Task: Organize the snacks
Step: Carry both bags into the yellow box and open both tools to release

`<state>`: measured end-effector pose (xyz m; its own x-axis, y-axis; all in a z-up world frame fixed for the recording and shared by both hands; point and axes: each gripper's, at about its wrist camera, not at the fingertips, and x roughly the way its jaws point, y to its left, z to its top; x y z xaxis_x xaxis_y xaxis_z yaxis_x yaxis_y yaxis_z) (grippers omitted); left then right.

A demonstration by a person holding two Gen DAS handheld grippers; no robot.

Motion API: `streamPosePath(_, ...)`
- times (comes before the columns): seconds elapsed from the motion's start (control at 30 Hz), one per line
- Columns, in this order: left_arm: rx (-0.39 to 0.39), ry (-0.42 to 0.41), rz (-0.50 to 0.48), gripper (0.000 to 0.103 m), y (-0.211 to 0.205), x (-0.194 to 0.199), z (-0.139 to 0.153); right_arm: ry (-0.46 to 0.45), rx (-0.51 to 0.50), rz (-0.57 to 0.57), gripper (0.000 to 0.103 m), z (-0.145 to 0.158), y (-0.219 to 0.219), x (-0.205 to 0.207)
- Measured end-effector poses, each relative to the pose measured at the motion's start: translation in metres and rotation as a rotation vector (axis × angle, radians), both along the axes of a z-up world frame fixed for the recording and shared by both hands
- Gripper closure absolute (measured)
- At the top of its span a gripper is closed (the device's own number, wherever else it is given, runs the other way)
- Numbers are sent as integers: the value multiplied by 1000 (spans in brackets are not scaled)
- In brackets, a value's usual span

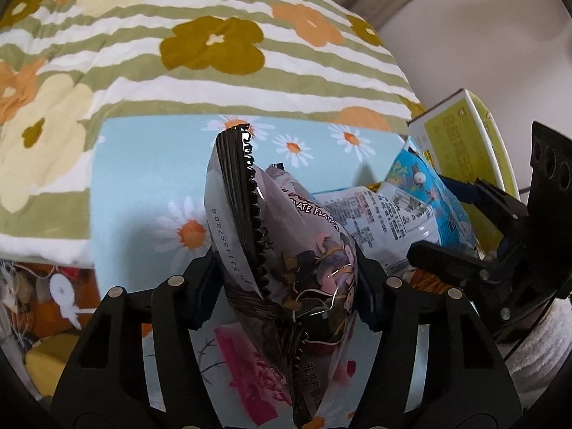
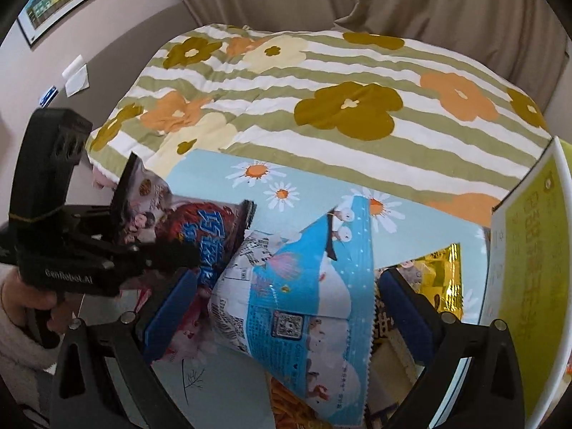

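Note:
My left gripper (image 1: 286,268) is shut on a grey snack bag (image 1: 246,214) with a dark serrated seam, held upright between its blue pads. The right wrist view shows that same left gripper (image 2: 153,246) at the left edge with the bag (image 2: 143,211). A blue-and-white snack bag (image 2: 304,286) lies tilted on a pile of packets. My right gripper (image 2: 287,277) straddles it, open, and slivers of other packets show between each pad and the bag. From the left wrist view, the right gripper (image 1: 461,221) is at the far right around the blue bag (image 1: 422,178).
A red-and-blue bag (image 2: 211,228) leans beside the grey one. A gold packet (image 2: 439,275) and a pink packet (image 1: 246,368) lie underneath. A yellow-green box (image 2: 525,268) stands at the right. A daisy-print blue surface (image 1: 143,178) and a striped flowered quilt (image 1: 178,53) lie beyond. A hand (image 2: 28,300) grips the left tool.

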<state>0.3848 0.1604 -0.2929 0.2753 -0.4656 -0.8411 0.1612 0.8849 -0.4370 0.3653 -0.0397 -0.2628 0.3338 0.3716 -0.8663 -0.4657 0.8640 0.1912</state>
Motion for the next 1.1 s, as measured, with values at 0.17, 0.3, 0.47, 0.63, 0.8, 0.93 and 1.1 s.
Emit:
streamPosePath(0.17, 22, -33, 28, 45, 12, 0, 11, -4, -25, 34, 4, -6, 9, 0)
streamPosePath(0.3, 38, -48, 47, 45, 22, -1, 17, -17, -56, 53, 10, -10, 14, 0)
streamPosePath(0.47, 41, -55, 82, 45, 33, -4, 24, -21, -78, 86, 27, -11, 19, -2)
streamPosePath(0.63, 41, -67, 103, 45, 38, -11, 33, -33, -75, 103, 44, -5, 22, -8)
streamPosePath(0.8, 52, -94, 118, 45, 42, -19, 50, -61, -34, 73, 45, 13, 20, -12)
streamPosePath(0.93, 55, -124, 132, 45, 46, -25, 70, -93, 3, 43, 45, 33, 17, -15)
streamPosePath(1.1, 33, -163, 119, 45, 44, -31, 100, -129, 60, -28, 45, 65, 6, -21)
